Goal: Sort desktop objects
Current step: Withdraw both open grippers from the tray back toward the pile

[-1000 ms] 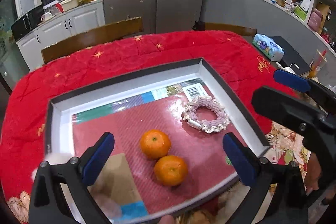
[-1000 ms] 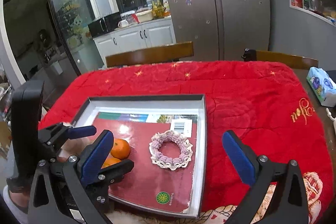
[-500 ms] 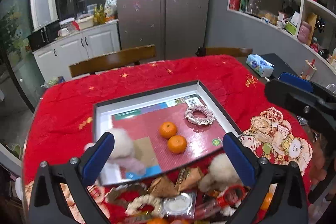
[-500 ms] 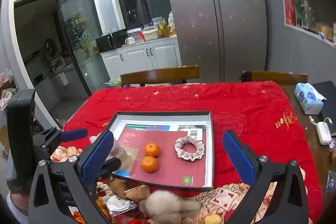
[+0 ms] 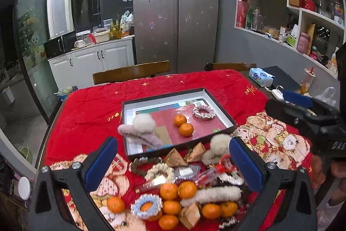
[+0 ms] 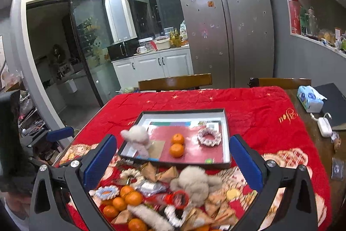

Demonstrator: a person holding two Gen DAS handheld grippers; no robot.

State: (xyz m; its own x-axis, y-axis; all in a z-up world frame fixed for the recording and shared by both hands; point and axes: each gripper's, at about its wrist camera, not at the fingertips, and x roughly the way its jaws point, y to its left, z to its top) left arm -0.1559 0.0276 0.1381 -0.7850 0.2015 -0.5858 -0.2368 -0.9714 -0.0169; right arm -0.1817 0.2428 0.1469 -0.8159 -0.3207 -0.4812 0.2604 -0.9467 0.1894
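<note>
Inside tray point(image 5: 218, 110): fluffy pinkish hair clip point(image 5: 140, 129)

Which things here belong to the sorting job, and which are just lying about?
Job:
tray
two oranges in tray
pink scrunchie
fluffy hair clip
unsorted pile

Lying about:
tissue pack
white charger
laptop

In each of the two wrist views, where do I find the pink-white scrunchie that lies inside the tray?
Left wrist view: the scrunchie lies in the far right corner of the tray, right of centre.
Right wrist view: the scrunchie lies at the tray's right side, just right of centre.
Shared landmark: the two oranges left of it.
</note>
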